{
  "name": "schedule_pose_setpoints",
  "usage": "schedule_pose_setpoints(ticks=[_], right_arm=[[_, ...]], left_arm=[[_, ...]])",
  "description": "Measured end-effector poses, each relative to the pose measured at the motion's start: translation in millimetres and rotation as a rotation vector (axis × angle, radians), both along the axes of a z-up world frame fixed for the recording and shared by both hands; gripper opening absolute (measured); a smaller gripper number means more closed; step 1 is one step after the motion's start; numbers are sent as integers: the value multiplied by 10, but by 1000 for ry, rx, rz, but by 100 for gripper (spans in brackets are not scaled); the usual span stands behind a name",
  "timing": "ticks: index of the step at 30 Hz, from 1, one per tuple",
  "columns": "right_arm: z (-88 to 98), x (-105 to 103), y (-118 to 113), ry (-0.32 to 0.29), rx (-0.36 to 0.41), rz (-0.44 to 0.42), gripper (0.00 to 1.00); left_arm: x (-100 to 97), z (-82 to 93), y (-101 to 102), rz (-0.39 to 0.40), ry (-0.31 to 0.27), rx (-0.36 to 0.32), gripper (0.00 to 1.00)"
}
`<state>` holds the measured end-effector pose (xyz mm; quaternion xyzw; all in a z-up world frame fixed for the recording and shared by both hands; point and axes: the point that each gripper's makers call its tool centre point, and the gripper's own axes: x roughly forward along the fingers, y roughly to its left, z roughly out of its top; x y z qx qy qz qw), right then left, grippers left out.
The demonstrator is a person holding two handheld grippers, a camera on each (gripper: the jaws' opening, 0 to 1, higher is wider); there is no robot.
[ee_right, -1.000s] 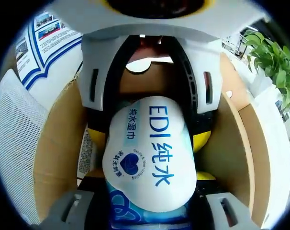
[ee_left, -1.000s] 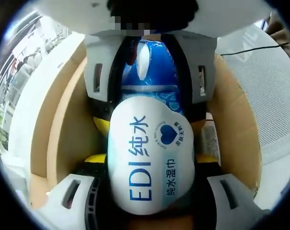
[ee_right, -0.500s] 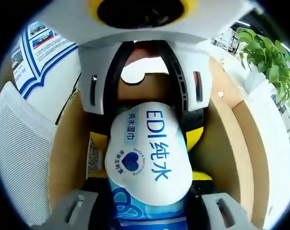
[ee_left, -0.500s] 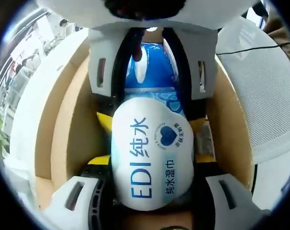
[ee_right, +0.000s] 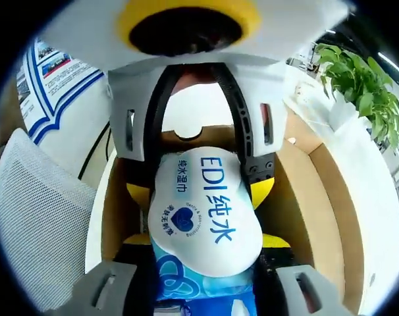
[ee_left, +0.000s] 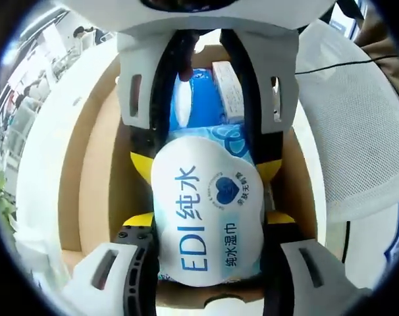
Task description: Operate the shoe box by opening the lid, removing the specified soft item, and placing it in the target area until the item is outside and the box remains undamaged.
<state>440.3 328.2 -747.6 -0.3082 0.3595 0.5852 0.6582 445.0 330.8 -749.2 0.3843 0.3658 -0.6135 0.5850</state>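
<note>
Mostly hidden box (ee_left: 87, 197) floor; both tools (ee_left: 209, 276) (ee_right: 203, 289) clamped on wipes pack (ee_left: 207, 217).

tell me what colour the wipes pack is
The wipes pack has a white label flap with blue lettering on a blue wrapper; the left gripper view shows it best.

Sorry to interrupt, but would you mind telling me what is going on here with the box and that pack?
A person is working with two handheld grippers over an open cardboard box. Both grippers, the left and the right, are shut on opposite ends of a soft pack of wet wipes, one from each side. The pack sits above the box's interior, between its walls, so it is not yet outside. The box looks undamaged, and a mesh chair stands beside it.
</note>
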Motion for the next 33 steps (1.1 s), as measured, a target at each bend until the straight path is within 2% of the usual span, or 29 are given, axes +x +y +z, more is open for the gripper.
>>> schedule_pose_setpoints(ticks=[14, 33], right_arm=[[198, -114, -99, 0, 5, -17, 54], [423, -152, -196, -24, 7, -32, 54]], left_arm=[[-127, 202, -105, -17, 1, -11, 60], [-167, 429, -199, -35, -24, -26, 60]])
